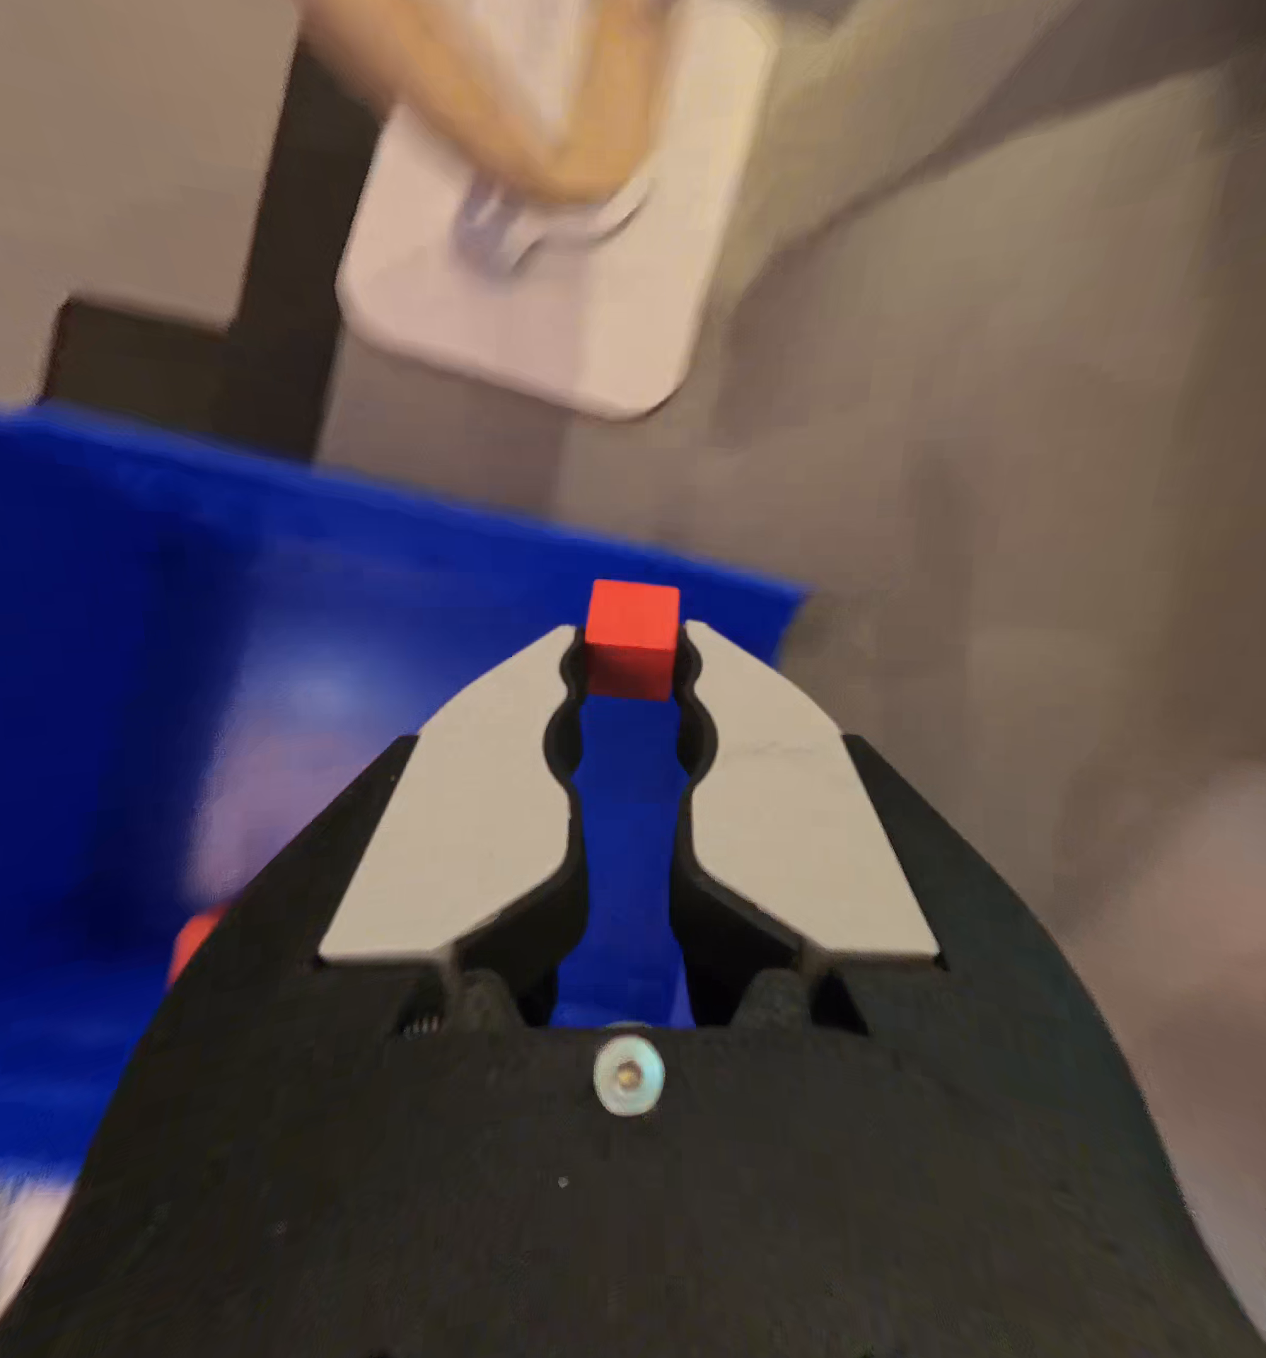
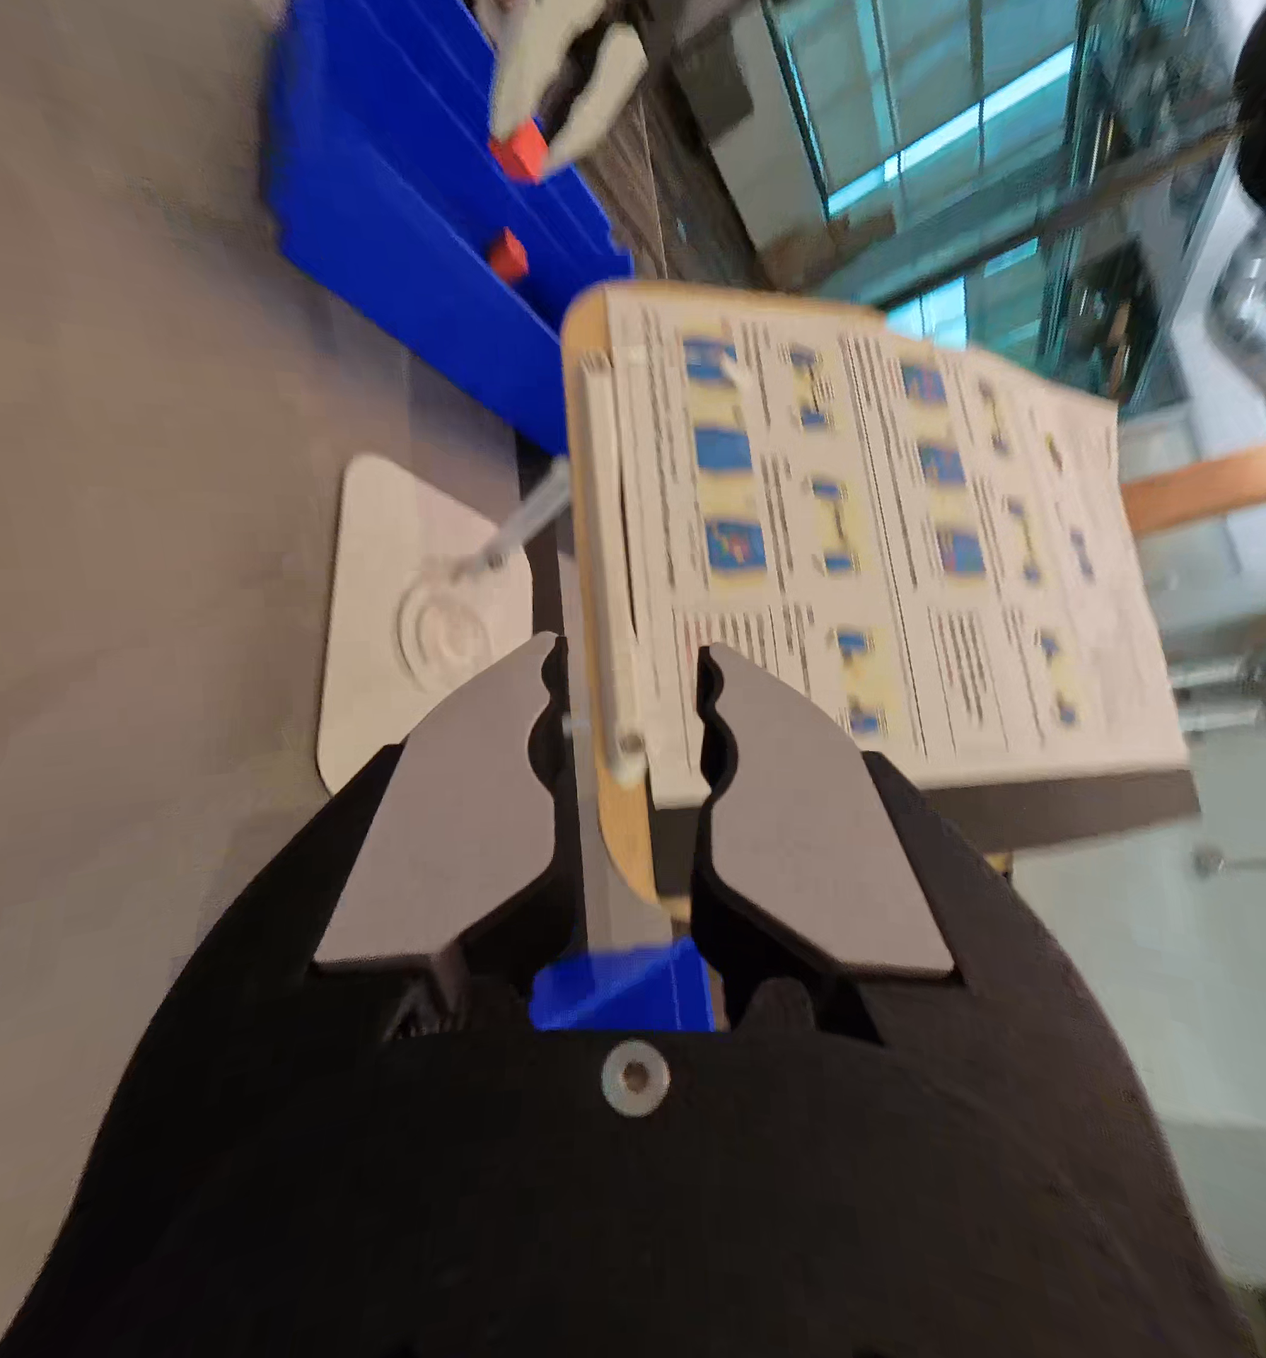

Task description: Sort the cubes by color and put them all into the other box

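Red cube (image 1: pixel 631 647) is pinched at the tips of the left gripper (image 1: pixel 628 661) above the blue box (image 1: pixel 174 624), another red cube (image 2: pixel 509 253) lies inside at 11 o'clock, right gripper (image 2: pixel 630 687) parted, empty; sorting looks unfinished.

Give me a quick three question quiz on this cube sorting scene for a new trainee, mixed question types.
1. True or false: the left gripper is empty.
2. The blue box near the left gripper already holds another cube of which colour? A) green B) red C) yellow
3. Fill in: the right gripper fingers are ____ and hold nothing.

Key: 1 false, it grips a red cube. 2 B, see the second red cube. 3 open.
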